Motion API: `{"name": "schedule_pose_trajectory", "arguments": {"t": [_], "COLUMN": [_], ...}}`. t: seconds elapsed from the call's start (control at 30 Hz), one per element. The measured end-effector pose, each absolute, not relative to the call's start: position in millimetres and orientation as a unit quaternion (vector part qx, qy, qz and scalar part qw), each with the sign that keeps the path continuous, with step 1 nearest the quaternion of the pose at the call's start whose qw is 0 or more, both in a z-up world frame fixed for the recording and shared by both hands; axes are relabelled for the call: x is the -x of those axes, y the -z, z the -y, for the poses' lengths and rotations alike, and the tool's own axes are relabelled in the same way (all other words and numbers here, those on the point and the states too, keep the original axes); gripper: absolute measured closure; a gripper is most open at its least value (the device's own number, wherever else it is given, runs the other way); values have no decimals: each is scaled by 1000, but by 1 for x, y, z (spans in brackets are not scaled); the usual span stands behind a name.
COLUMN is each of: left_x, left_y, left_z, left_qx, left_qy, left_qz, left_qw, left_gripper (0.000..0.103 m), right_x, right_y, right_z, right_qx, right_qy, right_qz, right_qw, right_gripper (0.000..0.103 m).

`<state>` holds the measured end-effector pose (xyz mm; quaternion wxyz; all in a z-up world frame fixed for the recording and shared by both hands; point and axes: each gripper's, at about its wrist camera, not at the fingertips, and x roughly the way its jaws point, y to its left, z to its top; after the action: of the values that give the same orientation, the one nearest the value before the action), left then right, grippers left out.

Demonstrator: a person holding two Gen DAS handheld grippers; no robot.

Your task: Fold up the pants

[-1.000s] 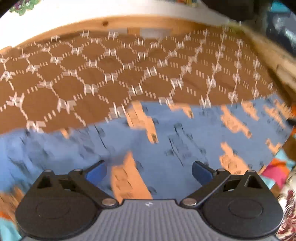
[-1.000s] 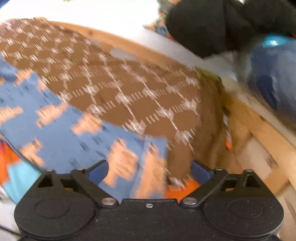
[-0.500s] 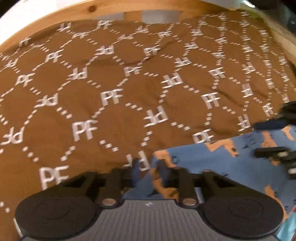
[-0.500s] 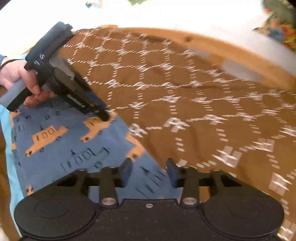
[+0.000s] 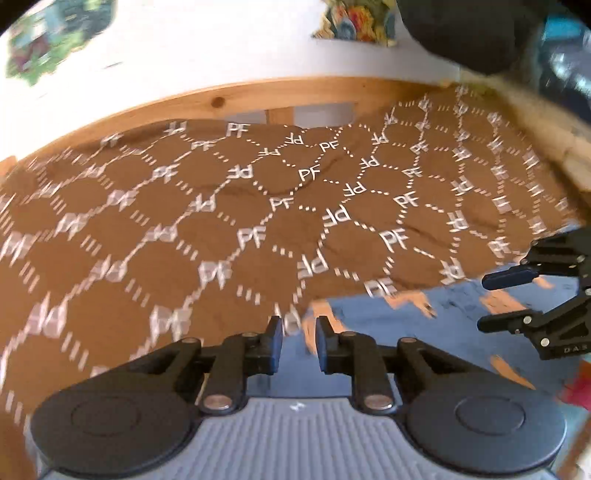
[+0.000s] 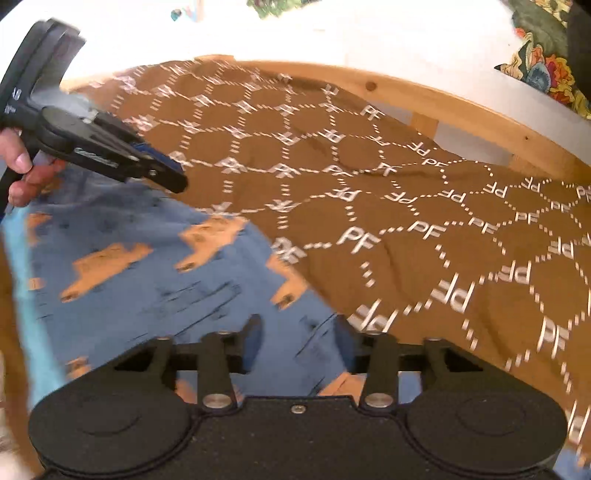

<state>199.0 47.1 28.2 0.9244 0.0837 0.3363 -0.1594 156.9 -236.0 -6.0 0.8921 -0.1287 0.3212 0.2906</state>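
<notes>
The pants (image 5: 424, 332) are blue with orange vehicle prints and lie flat on a brown bedcover (image 5: 221, 229) patterned with white "PF" hexagons. My left gripper (image 5: 298, 332) hovers over the pants' far left corner, jaws a narrow gap apart, nothing clearly pinched. My right gripper (image 6: 299, 339) is open over the pants (image 6: 155, 273) near their far right corner; it also shows in the left wrist view (image 5: 491, 301), jaws apart. The left gripper (image 6: 170, 177) appears in the right wrist view, above the cloth edge.
A wooden bed frame (image 5: 258, 92) runs along the far edge, with a white wall behind. Dark and colourful clothes (image 5: 461, 33) are piled at the far right. A light blue strip (image 6: 22, 280) borders the pants' near left side.
Both grippers closed on the pants' far edge half a second ago. Now the right jaws have spread open, the left jaws have parted slightly, and both have drawn back from the cloth.
</notes>
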Motion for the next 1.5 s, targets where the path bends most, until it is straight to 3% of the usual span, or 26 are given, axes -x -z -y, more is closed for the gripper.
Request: {"name": "schedule_pose_trajectory", "arguments": {"t": [0.07,0.13,0.17,0.2,0.23,0.27,0.3,0.37,0.4,0.43,0.5,0.53,0.7,0.8,0.83,1.0,1.2,1.27,1.5], "left_x": [-174,-156,-149,-146,-143,-141,-141,-143,-143,-141,-131,-130,-140,-133,-131,-135,-162,-176,-214], "left_y": [-29,-24,-21,-16,-13,-13,-15,-23,-28,-33,-41,-40,2,7,4,-15,-35,-41,-41], "left_z": [-66,-88,-100,-114,-127,-140,-152,-161,-158,-150,-126,-115,-76,-58,-52,-13,90,134,274], "left_qx": [-68,-65,-66,-63,-48,-24,5,61,66,59,24,4,-76,-142,-148,-118,-99,-104,-145], "left_qy": [145,106,77,46,31,27,20,14,8,11,33,37,17,11,9,65,236,280,362], "left_qz": [-346,-362,-373,-387,-393,-390,-392,-401,-404,-400,-370,-361,-429,-422,-425,-406,-403,-406,-400], "left_qw": [924,924,922,919,918,920,920,914,912,915,928,932,900,895,893,904,879,863,830], "left_gripper": [73,54,54,61,82,91,96,96,86,60,27,23,22,12,7,4,2,1,0], "right_x": [-138,-121,-113,-106,-101,-97,-93,-91,-90,-87,-78,-79,-76,-69,-66,-46,-36,-35,-32], "right_y": [4,5,8,13,20,25,27,22,17,11,1,0,26,16,11,-18,-25,-22,-9], "right_z": [241,246,247,246,244,246,250,260,264,269,276,280,298,315,320,368,420,431,439], "right_qx": [118,113,120,136,156,167,162,144,140,138,138,138,141,116,120,69,25,-2,-18], "right_qy": [-290,-289,-286,-281,-273,-267,-261,-252,-245,-238,-229,-223,-171,-154,-146,-60,70,62,42], "right_qz": [-327,-336,-343,-350,-355,-356,-355,-360,-360,-354,-340,-337,-391,-394,-389,-351,-321,-325,-347], "right_qw": [892,889,887,883,880,880,883,887,889,894,902,904,893,899,902,932,944,944,937], "right_gripper": [49,41,37,36,36,36,36,34,34,33,24,19,18,17,16,11,16,21,23]}}
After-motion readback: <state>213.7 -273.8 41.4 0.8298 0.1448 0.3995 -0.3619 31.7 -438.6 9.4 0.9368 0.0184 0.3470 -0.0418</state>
